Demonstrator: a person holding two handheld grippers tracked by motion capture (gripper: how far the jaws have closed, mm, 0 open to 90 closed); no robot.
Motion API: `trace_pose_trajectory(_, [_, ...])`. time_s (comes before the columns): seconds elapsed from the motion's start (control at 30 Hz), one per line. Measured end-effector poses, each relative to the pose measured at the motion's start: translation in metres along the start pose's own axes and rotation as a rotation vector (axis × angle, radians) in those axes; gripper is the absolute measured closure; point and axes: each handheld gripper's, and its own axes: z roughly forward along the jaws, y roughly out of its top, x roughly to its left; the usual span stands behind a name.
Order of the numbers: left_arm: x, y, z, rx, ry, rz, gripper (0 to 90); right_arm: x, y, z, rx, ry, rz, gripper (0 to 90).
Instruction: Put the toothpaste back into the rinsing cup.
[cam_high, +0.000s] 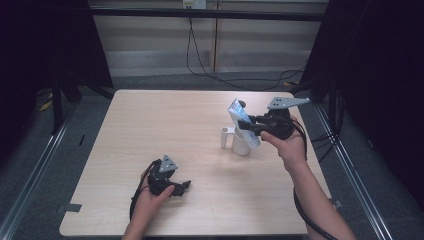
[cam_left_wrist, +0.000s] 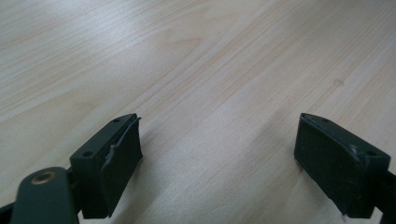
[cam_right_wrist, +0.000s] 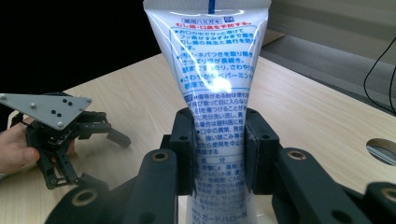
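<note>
A white and blue toothpaste tube (cam_high: 242, 120) leans over a white mug (cam_high: 240, 144) right of the table's middle, its lower end at the mug's mouth. My right gripper (cam_high: 248, 124) is shut on the tube (cam_right_wrist: 212, 93), both pads pressed against its printed sides. The mug's handle (cam_high: 225, 137) points left. Near the front left of the table, my left gripper (cam_high: 184, 187) rests low with its jaws wide apart and nothing between them. The left gripper view shows its two black pads (cam_left_wrist: 119, 158) over bare wood.
The light wooden table (cam_high: 160, 125) has free room at the left and back. A round hole (cam_right_wrist: 382, 150) lies at the right gripper view's right edge. Black cables (cam_high: 210, 70) run across the floor beyond the table. Metal rails (cam_high: 30, 175) flank both sides.
</note>
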Motion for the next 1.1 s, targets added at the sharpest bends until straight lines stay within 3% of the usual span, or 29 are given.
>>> trace_pose_trajectory(0.77, [0.000, 0.000, 0.000, 0.001, -0.001, 0.000, 14.6, -0.005, 0.009, 0.009, -0.033, -0.066, 0.014, 69.4])
trace_pose_trajectory(0.97, [0.000, 0.000, 0.000, 0.001, 0.000, 0.000, 14.6, -0.010, 0.010, 0.009, -0.061, -0.081, 0.044, 69.4])
trace_pose_trajectory(1.1, [0.000, 0.000, 0.000, 0.000, 0.000, 0.000, 14.7, -0.012, 0.012, 0.011, -0.051, -0.103, 0.033, 69.3])
